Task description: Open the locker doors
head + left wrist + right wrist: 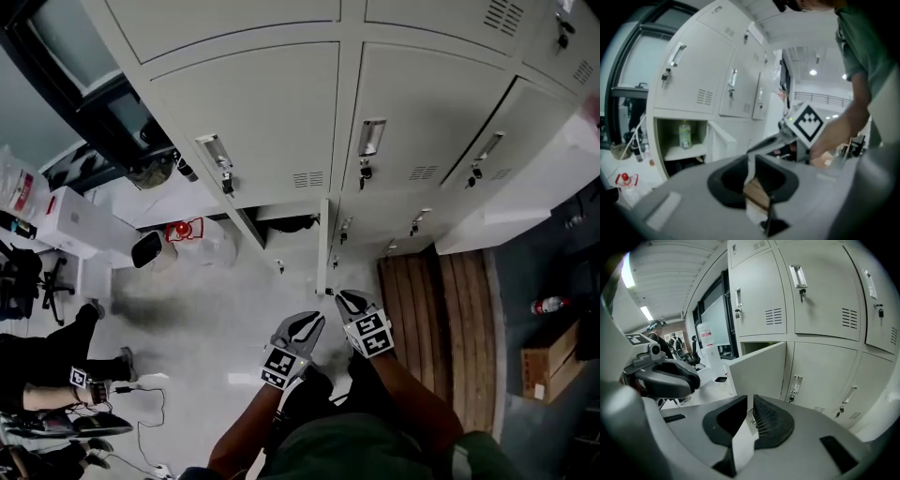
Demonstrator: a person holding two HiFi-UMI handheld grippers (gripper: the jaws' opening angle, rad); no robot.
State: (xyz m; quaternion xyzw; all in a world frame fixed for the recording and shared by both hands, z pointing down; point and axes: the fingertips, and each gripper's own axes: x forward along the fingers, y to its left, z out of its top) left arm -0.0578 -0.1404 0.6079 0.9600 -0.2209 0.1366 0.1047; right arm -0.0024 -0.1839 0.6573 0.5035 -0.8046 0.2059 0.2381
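Two handheld grippers, the left gripper (309, 322) and the right gripper (347, 300), hover low before grey lockers (253, 103), each with its jaws pressed together on nothing. One lower door (757, 369) stands open (a bottle (684, 135) sits on the shelf inside). Likely step: reaching for the neighbouring closed door (827, 376), which calls for spreading the jaws and catching its handle (797, 382). From overhead the open compartment is dark, and the topmost lockers are cut off.

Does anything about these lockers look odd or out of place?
One lower door stands open while the other doors are shut. A bottle stands inside the open locker. Nothing looks spilled or damaged.
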